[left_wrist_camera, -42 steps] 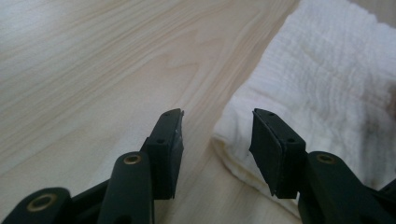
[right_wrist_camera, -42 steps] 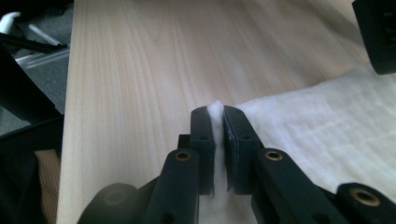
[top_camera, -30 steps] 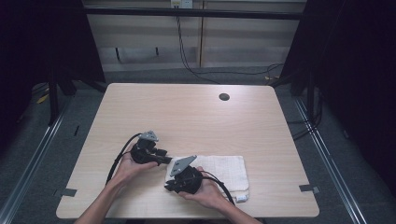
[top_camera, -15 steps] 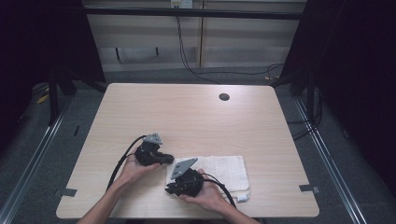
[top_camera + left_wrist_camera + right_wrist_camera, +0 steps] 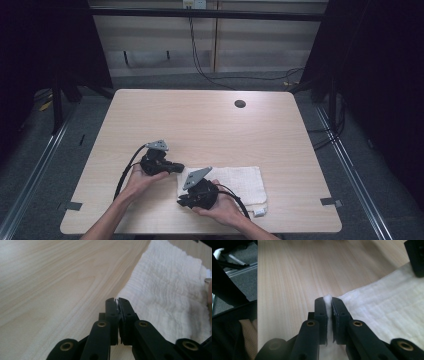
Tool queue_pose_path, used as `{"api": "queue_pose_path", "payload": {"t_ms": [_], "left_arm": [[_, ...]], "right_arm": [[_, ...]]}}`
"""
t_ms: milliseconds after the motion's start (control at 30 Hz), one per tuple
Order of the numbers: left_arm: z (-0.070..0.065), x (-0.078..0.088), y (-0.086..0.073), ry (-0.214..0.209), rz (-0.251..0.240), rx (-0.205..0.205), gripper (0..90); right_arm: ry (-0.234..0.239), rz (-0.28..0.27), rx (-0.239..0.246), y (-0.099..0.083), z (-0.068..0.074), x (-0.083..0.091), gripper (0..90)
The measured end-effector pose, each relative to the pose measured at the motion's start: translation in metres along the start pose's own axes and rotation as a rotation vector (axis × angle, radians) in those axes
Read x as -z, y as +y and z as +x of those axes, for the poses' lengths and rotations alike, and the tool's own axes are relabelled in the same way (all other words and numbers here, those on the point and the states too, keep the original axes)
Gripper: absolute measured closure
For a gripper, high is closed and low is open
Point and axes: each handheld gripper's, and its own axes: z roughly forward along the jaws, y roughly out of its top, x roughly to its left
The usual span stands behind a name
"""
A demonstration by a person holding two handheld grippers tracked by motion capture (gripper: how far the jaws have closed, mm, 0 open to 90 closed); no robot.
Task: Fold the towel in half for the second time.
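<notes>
The right hand-held gripper (image 5: pixel 327 301) is clamped on the near-left corner of the white towel (image 5: pixel 240 181). The left hand-held gripper (image 5: pixel 116 302) pinches its far-left edge. The towel lies flat on the counter (image 5: pixel 200 125). Risk: uneven lift from 2 thin pinches may let cloth slip free.

A: What do the tools look like, low in the frame?

B: 2 black grippers, left gripper (image 5: pixel 175 168) and right gripper (image 5: pixel 183 201), each topped by a grey 3-cornered plate, each trailing a black cable.

A: Up close?

B: 2 black jaws apiece, brass-coloured rivets at the linkages. Forearms bare, no sleeves.
</notes>
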Motion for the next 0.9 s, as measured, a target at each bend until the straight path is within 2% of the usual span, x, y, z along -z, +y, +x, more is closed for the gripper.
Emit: {"api": "queue_pose_path", "payload": {"t_ms": [33,133,167,333,433,700,900], "left_arm": [[0.000,0.003,0.001,-0.006,-0.013,0.009,87.2],[0.001,0.005,0.001,-0.001,-0.009,0.006,87.1],[0.002,0.006,0.001,-0.011,-0.024,0.024,87.1],[0.004,0.008,0.001,-0.008,-0.031,0.027,87.3],[0.005,0.010,0.001,-0.002,-0.032,0.037,87.2],[0.007,0.015,0.002,0.002,-0.049,0.047,87.2],[0.011,0.019,0.002,0.008,-0.069,0.085,87.2]], "right_arm": [[-0.001,-0.009,-0.009,0.000,0.000,0.002,83.7],[0.007,-0.021,-0.013,0.001,-0.001,0.005,83.7],[0.009,-0.022,-0.022,0.002,-0.001,0.006,83.8],[0.021,-0.033,-0.029,0.004,-0.003,0.007,83.8],[0.038,-0.067,-0.064,0.006,-0.005,0.013,83.8],[0.037,-0.102,-0.065,0.013,-0.007,0.022,83.8],[0.030,-0.125,-0.063,0.020,-0.008,0.028,83.8]]}}
